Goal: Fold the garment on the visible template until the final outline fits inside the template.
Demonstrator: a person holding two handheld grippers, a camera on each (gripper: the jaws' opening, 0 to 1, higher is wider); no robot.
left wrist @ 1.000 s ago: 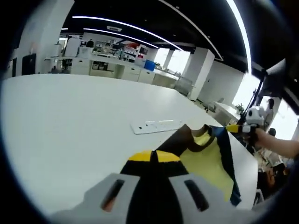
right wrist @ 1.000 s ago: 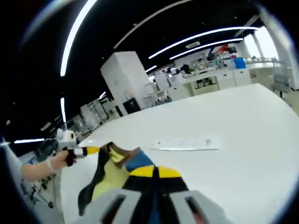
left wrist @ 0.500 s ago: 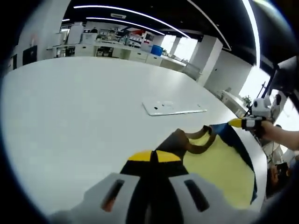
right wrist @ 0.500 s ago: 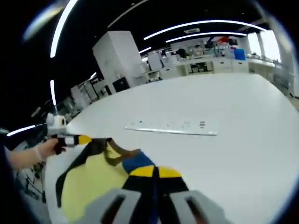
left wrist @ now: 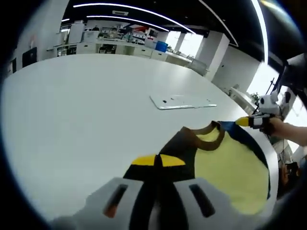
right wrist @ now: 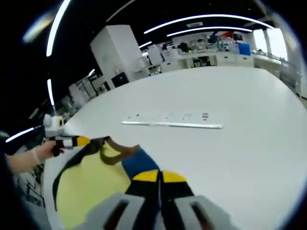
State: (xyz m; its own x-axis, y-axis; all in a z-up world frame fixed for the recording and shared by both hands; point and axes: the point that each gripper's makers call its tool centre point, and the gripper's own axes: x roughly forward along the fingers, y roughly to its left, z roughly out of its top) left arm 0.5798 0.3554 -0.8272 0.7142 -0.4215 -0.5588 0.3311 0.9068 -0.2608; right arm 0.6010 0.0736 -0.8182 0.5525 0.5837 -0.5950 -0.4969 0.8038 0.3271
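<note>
We hold the yellow garment (left wrist: 225, 167) spread over the white table (left wrist: 72, 110), near edge. Left gripper (left wrist: 157, 160) and right gripper (right wrist: 159, 176) pinch its shoulders, jaws closed. Uneven lowering could wrinkle it.

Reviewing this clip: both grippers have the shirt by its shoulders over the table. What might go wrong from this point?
1. The garment lies near the table's edge in the left gripper view, so part of it may slide off when released.
2. The white template lies apart, farther up the table; the shirt may be folded off it.
3. The left gripper and right gripper pinch only small bits of fabric, which may slip.
</note>
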